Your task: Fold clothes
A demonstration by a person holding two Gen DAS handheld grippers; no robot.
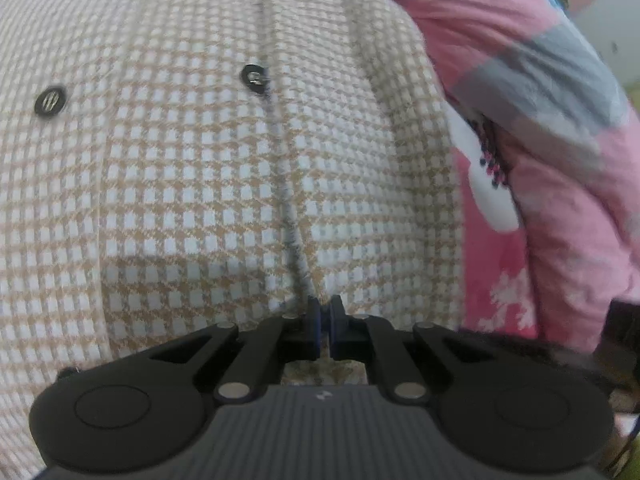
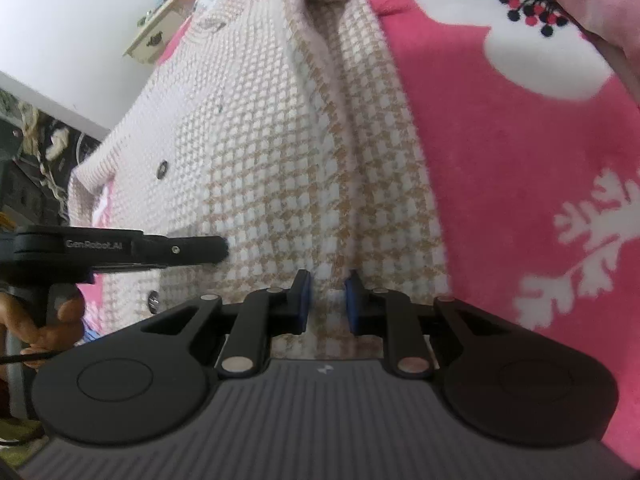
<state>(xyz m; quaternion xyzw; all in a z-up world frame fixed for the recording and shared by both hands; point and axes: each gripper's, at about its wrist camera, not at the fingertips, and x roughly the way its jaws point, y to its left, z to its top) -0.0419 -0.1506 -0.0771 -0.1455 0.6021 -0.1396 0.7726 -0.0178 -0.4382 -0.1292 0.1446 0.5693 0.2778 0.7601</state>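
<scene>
A beige and white checked knit cardigan with dark buttons fills the left wrist view. My left gripper is shut on the cardigan's front edge, where a seam runs into the pads. In the right wrist view the cardigan lies stretched over a pink blanket. My right gripper is shut on a thick raised fold at the cardigan's near hem, the fabric bunched between the blue pads. The left gripper comes in from the left, its tip against the same hem.
The pink blanket with white flower and leaf prints lies under the garment. A pink and grey quilt is bunched at the right. A person's hand holds the left gripper's handle. A pale shelf stands by the far wall.
</scene>
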